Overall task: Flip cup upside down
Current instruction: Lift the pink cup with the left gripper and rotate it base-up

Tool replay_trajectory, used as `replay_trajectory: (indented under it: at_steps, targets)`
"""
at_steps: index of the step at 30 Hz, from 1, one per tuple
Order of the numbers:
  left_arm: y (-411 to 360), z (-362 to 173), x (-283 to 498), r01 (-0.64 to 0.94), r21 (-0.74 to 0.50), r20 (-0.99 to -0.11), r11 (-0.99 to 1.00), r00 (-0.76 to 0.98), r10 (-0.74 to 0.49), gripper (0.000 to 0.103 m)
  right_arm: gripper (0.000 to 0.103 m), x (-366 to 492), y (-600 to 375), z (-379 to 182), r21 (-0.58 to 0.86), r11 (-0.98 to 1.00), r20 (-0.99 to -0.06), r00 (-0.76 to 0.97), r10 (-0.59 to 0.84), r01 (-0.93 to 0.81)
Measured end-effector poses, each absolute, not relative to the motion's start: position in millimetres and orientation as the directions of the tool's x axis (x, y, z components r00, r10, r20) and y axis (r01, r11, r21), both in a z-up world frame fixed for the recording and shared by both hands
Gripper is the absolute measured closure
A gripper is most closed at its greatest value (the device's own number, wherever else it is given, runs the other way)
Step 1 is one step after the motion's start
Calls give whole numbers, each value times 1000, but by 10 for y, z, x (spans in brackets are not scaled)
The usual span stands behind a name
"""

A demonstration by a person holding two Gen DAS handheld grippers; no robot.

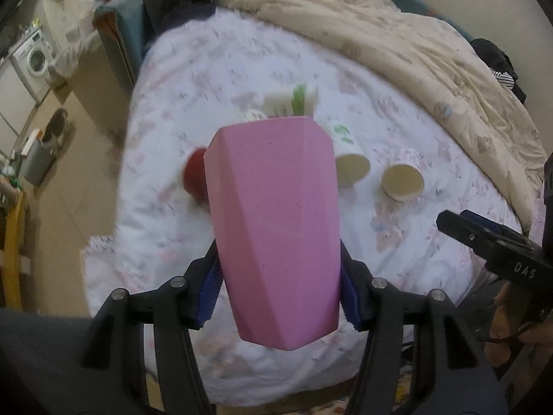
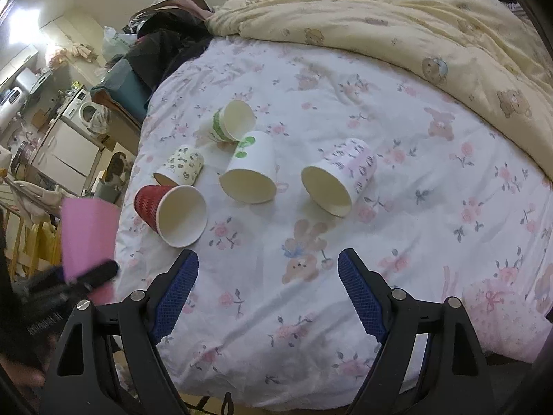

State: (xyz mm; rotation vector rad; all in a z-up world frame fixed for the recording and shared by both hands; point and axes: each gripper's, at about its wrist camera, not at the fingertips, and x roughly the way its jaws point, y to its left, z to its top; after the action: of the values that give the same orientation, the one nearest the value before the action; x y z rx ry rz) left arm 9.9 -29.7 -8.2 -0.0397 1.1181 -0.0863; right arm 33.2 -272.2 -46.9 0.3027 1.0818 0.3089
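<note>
My left gripper [image 1: 278, 276] is shut on a pink faceted cup [image 1: 276, 228] and holds it in the air above the bed, its flat closed end toward the camera. The same pink cup [image 2: 88, 235] shows blurred at the left edge of the right wrist view, with the left gripper's fingers [image 2: 90, 275] around it. My right gripper [image 2: 268, 266] is open and empty, low over the floral sheet. It also shows at the right edge of the left wrist view [image 1: 484, 238].
Several paper cups lie on their sides on the floral sheet [image 2: 414, 207]: a red one [image 2: 171, 212], a white one with green print [image 2: 250, 173], a lilac patterned one [image 2: 337, 176], a small patterned one [image 2: 181, 166], a green-striped one [image 2: 231, 121]. A cream duvet [image 2: 414, 20] is bunched behind.
</note>
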Motion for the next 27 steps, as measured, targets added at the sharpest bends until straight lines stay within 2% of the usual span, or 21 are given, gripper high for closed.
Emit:
replay_trajectory:
  at_steps: [12,15,18,22,27]
  targets:
    - [-216,-391,205,63,-109,-895,992,427,-126,49,17,408,-2432,-508,331,928,-812,448,373,-172]
    - [-230,-471,260,55,-159,-903,986,395,-168,49,17,428,-2414,-545,321,929,-818,441,370,-184]
    - [-253,-469,255,62,-155,-899,986,406,-166,49,17,446,-2428,-572,351,917,-814,423,398,-186]
    - [-261,-508,246,53,-224,-905,973,358,-228,49,17,464,-2431,-603,388,904,-810,401,428,-182]
    - [-327,-583,196,76,-224,-914,972,329,-237,49,17,470,-2384,-592,430,880,-791,385,475,-203]
